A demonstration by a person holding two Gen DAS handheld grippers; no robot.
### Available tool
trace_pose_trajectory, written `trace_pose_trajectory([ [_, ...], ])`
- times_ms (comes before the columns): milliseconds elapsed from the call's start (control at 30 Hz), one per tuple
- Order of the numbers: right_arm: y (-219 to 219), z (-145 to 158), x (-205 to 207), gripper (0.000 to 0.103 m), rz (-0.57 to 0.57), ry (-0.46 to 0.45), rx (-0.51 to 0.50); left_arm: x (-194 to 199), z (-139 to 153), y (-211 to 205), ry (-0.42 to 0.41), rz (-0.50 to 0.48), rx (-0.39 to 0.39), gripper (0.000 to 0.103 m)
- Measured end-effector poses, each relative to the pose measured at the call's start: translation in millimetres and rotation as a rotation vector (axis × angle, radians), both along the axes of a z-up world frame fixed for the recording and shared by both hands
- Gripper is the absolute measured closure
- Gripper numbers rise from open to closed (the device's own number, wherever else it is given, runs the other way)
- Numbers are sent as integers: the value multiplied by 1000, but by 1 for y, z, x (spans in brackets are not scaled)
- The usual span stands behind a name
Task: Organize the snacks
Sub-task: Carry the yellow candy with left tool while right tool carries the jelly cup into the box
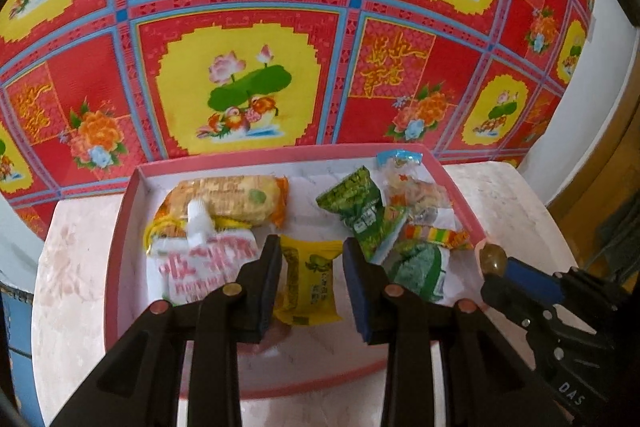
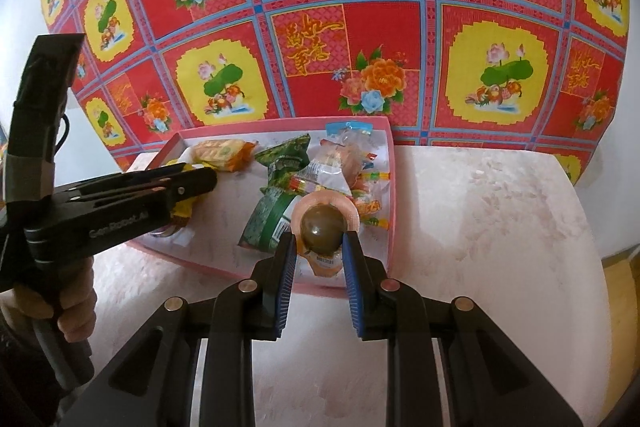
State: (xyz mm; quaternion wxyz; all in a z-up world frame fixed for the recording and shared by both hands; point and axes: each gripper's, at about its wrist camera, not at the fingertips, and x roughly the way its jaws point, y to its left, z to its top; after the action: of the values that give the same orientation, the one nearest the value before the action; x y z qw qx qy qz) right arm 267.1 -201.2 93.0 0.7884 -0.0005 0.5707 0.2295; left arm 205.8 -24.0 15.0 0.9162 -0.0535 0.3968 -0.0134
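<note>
Right gripper (image 2: 319, 251) clamped on egg pack (image 2: 323, 227) over tray (image 2: 394, 187); left gripper (image 1: 307, 281) apparently closed on nothing.

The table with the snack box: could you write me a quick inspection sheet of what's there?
Surface: pale marbled table.
Job's things: pink box holding assorted snack packets; yellow packet; round brown sealed snack.
Clutter: nothing seen.
Grippers: left gripper shut on the yellow packet; right gripper shut on the round brown sealed snack.
Cables: black cable at the left tool.
Surroundings: red flowered cloth behind.
</note>
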Motion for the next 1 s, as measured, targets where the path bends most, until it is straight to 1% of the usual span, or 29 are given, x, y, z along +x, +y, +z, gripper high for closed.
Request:
trace_pose_trajectory([
  [333,1,-13,7,78,-3,25,-3,19,-15,4,31,11,-14,70],
  [467,3,-16,8,78,-11,28,-3,21,-18,3,41,3,17,70],
  [567,4,-18,9,78,-12,31,1,22,-18,2,44,-1,24,69],
  [800,5,-22,12,78,-14,46,3,26,-18,-2,69,-6,22,58],
  [1000,5,-22,13,77,-23,66,15,21,-11,-6,78,-5,15,54],
])
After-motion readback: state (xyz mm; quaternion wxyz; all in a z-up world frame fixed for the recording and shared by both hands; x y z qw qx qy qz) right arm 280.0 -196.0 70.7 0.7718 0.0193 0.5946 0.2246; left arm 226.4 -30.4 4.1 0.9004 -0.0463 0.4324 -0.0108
